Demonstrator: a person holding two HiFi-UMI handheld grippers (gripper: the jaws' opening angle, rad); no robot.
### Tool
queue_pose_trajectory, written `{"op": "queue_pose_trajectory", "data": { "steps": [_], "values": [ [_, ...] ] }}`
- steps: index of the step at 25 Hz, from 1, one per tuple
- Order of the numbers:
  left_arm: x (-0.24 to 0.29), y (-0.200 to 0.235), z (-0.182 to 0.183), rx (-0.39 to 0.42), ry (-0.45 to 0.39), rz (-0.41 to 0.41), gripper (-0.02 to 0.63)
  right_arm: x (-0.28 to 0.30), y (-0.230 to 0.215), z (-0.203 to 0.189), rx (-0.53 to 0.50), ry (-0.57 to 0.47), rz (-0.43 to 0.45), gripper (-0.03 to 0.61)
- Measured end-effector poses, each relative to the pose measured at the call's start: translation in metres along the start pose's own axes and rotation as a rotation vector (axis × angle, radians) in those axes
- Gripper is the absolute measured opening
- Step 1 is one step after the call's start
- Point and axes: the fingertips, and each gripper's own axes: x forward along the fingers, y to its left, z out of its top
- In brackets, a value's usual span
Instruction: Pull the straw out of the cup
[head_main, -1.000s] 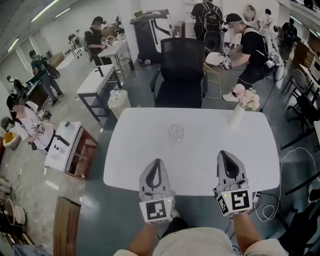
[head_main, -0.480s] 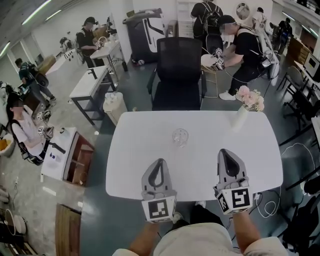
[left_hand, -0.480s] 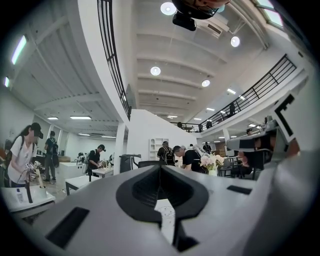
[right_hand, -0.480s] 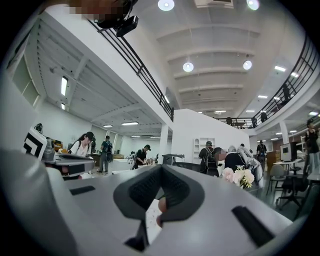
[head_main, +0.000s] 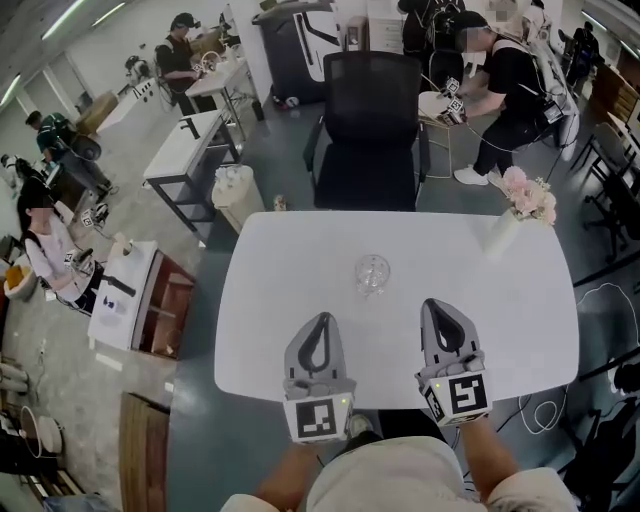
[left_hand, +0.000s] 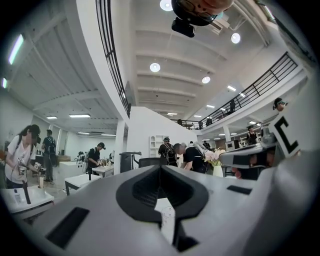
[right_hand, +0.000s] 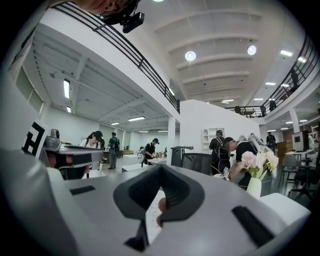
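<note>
Now both claws are closed and empty, level above the near half of the white bench, with the cup out ahead of them.
Seen from the head view, the left claw (head_main: 320, 320) and right claw (head_main: 440, 304) lie side by side over the bench (head_main: 290, 260), each with its jaws pressed together at the tip; the clear glass cup (head_main: 372, 275) stands upright beyond and between them, apart from both, and its straw is too small to make out. A vase of pink flowers (head_main: 521, 203) sits at the far right corner, and a black office chair (head_main: 370, 120) is behind the far edge. The left gripper view shows its jaws meeting, nothing between them. The right gripper view likewise shows closed jaws gripping nothing, with the vase off to the right.
</note>
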Motion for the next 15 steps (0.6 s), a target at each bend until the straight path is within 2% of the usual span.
{"op": "queue_pose_trajectory", "data": {
  "steps": [11,12,15],
  "values": [
    [0.057,0.030,-0.031,0.000,0.094,0.081,0.005,0.089,0.014,-0.076,0.040,0.147,0.199,0.004],
    [0.062,0.031,-0.034,0.004,0.100,0.086,0.005,0.096,0.015,-0.083,0.047,0.157,0.219,0.036],
    [0.069,0.037,-0.045,0.001,0.133,0.113,0.005,0.110,0.022,-0.104,0.061,0.203,0.278,0.068]
  ]
}}
